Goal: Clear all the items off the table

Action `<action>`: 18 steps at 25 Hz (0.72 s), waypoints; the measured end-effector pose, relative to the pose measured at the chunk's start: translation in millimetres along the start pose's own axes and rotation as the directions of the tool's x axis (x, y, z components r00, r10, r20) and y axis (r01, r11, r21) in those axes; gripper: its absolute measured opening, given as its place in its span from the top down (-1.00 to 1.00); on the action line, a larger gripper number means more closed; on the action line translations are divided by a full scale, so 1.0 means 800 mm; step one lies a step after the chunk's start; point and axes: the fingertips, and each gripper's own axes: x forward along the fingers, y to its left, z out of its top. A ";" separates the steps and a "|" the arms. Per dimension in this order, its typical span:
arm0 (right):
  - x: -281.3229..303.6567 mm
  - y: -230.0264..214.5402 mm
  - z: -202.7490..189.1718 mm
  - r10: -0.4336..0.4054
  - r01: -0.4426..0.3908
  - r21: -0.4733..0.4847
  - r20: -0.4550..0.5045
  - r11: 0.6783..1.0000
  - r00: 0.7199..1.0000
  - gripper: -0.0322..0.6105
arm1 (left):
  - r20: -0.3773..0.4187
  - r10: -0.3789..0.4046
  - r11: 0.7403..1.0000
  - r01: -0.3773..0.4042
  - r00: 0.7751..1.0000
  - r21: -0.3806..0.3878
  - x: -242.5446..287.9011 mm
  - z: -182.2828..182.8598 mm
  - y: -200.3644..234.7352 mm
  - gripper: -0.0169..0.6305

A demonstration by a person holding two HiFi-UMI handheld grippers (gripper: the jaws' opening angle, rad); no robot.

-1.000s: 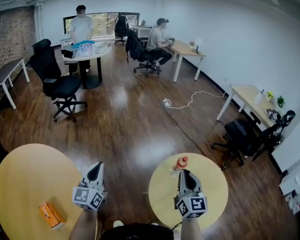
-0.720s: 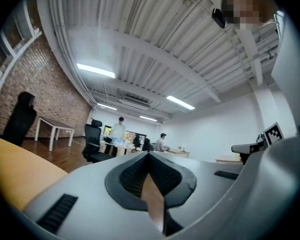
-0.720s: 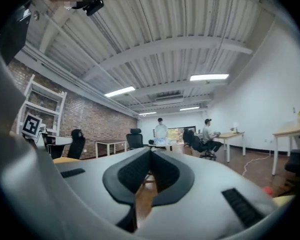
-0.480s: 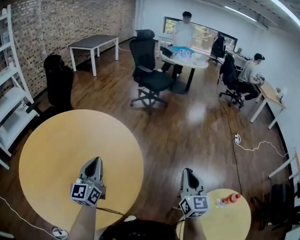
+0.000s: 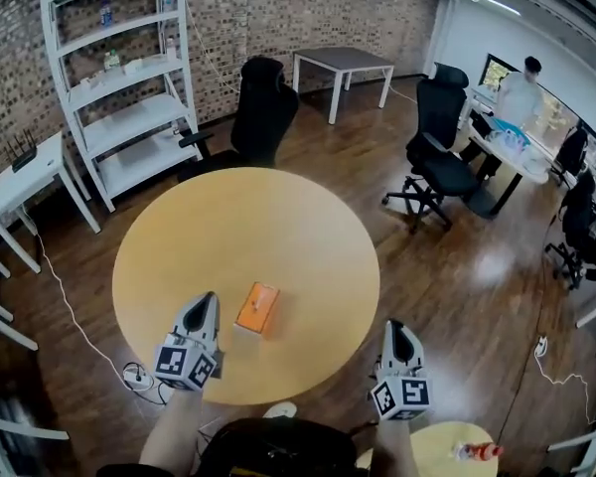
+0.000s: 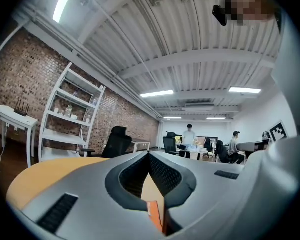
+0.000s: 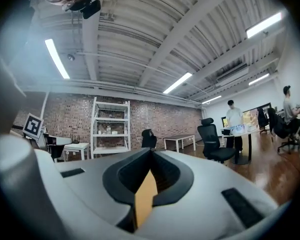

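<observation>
An orange box [image 5: 257, 307] lies flat on the big round wooden table [image 5: 278, 227], near its front edge. My left gripper [image 5: 207, 300] hovers just left of the box, shut with nothing held. In the left gripper view the jaws meet at the tip [image 6: 149, 154], and a sliver of the orange box [image 6: 155, 217] shows below them. My right gripper [image 5: 395, 326] hangs past the table's right front edge, over the floor. Its jaws [image 7: 151, 152] are also shut and empty. A red-capped bottle [image 5: 477, 452] lies on a small round table [image 5: 432, 450] at the bottom right.
A black office chair [image 5: 263, 112] stands behind the big table, another [image 5: 439, 157] at the right. A white shelf unit [image 5: 124, 87] lines the brick wall, with a white side table [image 5: 25, 182] at the left. A person [image 5: 521, 92] stands at a far table. A cable [image 5: 74, 316] runs across the floor.
The view has swung left from the small table with the bottle to the big round table. The orange box now lies just ahead of the left gripper. Both grippers stay shut.
</observation>
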 end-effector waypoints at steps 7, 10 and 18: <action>-0.016 -0.007 -0.024 -0.031 0.032 0.020 -0.065 0.999 0.997 0.89 | -0.068 -0.013 0.999 0.017 0.998 0.051 0.013 -0.033 -0.013 0.94; -0.028 -0.030 -0.031 -0.088 0.093 0.057 -0.090 0.994 0.992 0.89 | -0.107 -0.036 0.998 0.042 0.994 0.054 0.036 -0.060 -0.026 0.86; -0.015 -0.029 -0.069 -0.087 0.098 0.047 -0.183 0.994 0.979 0.89 | -0.475 -0.030 0.993 0.080 0.879 0.086 0.089 -0.213 -0.015 -0.46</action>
